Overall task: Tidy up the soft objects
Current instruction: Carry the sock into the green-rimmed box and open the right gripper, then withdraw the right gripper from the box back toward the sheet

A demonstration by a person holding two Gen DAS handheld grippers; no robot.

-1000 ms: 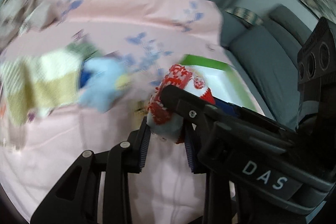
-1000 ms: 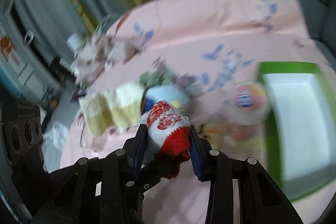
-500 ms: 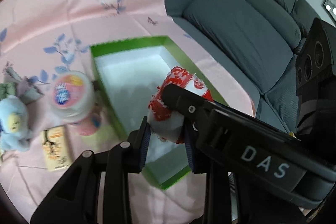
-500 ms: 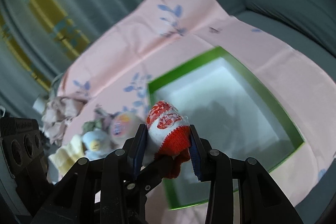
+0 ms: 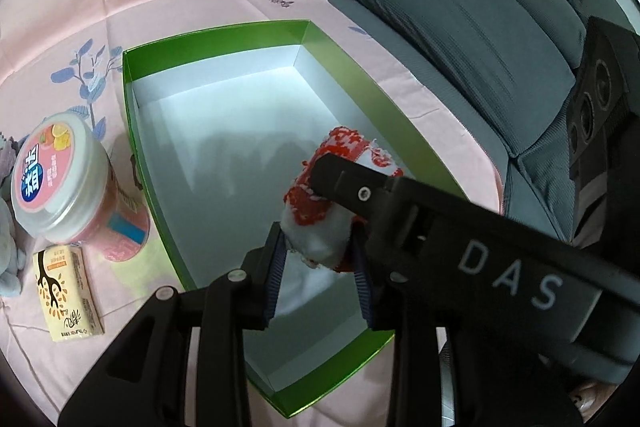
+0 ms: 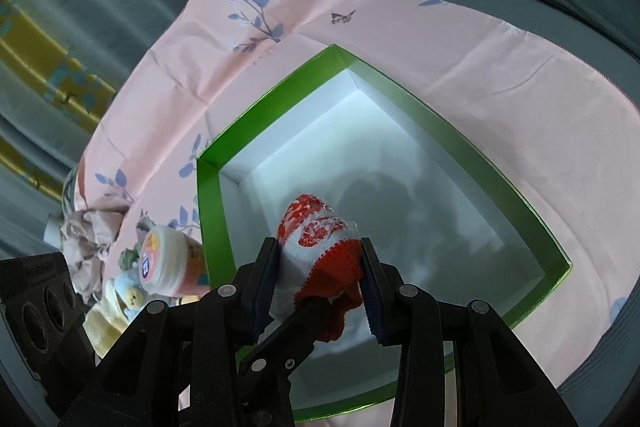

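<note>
Both grippers clamped on one red-and-white knitted roll [image 5: 336,203], left gripper [image 5: 320,273] just easing open, right gripper [image 6: 320,281] pinching firm, hovering over green box [image 5: 224,35] toward its 5 o'clock rim, white floor bare toward 11 o'clock, jar [image 5: 56,175] beside rim at 9 o'clock.

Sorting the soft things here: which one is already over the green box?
The red-and-white knitted bundle, held between both grippers over the green box. The blue plush toy and yellow knit lie outside it.
</note>
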